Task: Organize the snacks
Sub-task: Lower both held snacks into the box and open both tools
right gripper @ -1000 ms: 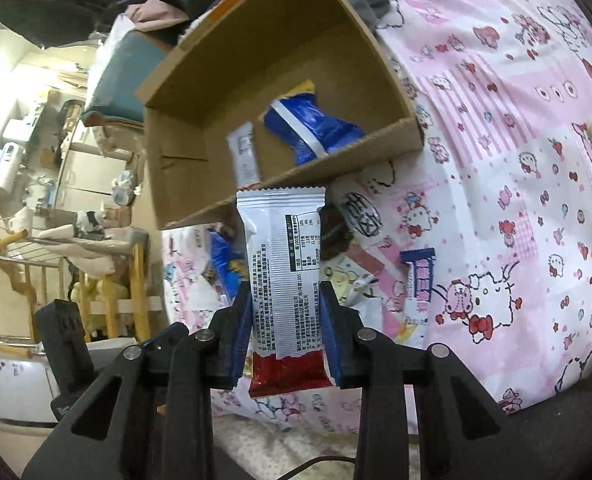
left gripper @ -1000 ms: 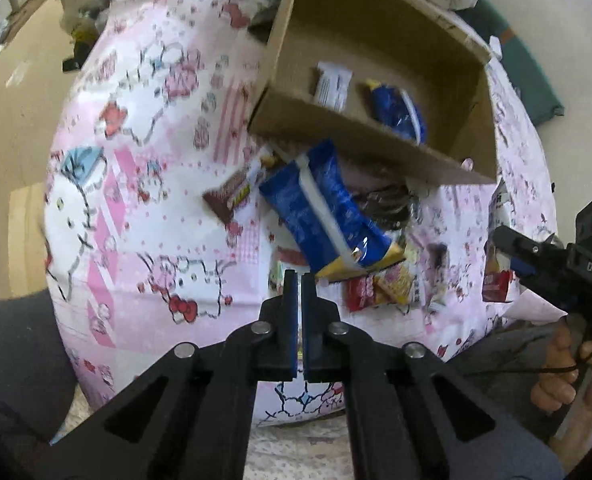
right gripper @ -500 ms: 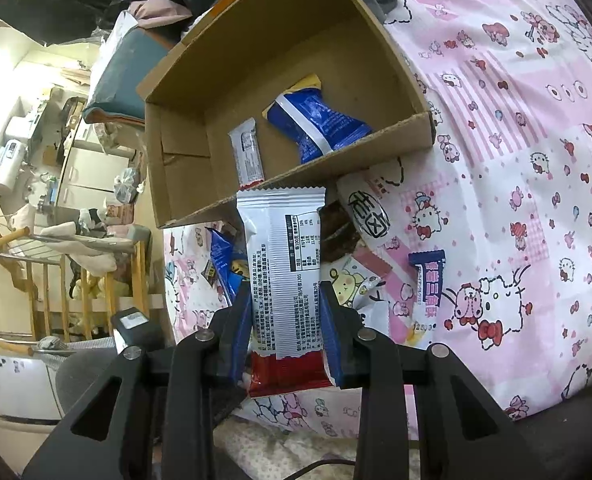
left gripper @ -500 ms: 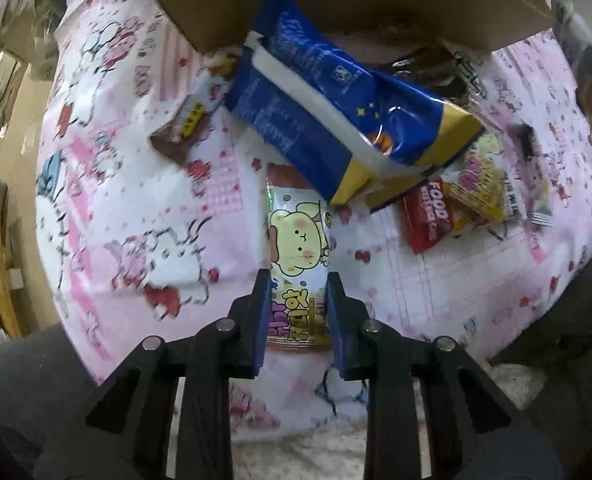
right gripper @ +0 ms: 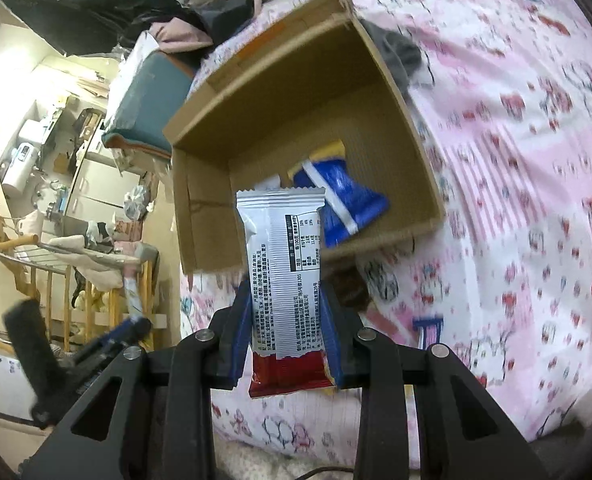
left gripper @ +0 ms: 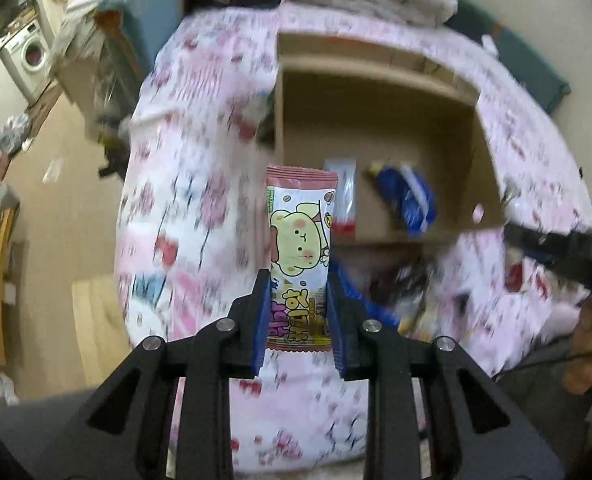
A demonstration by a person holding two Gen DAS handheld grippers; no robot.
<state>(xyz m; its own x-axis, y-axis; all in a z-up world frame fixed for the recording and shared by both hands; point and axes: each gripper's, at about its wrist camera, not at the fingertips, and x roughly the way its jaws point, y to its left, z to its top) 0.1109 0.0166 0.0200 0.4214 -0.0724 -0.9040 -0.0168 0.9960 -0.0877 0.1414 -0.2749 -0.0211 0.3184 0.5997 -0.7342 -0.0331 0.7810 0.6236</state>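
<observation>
two snack packets held up toward an open cardboard box

a pink snack bar with a cartoon bear was pinched at its lower end between the pads of the left gripper, jaws narrowed onto the wrapper. its long axis ran straight along the fingers, sealed top edge pointing to 12 o'clock, lifted clear of the pink cartoon-print bedspread. the cardboard box lay ahead at about 1 o'clock from the bar's tip, open side up, its near wall just past the tip in this view. the view was blurred.

the right gripper was closed the same way on a silver packet with a red end, printed back facing the camera, long axis along the fingers, silver end at 12 o'clock, red end hanging below the pads. in the right wrist view the box sat directly behind the packet's top, so this hand looked the nearer of the two to a drop.

inside the box lay a blue packet and a small clear sachet. more loose snacks lay on the bedspread at the box's near side, too smeared to name.
</observation>
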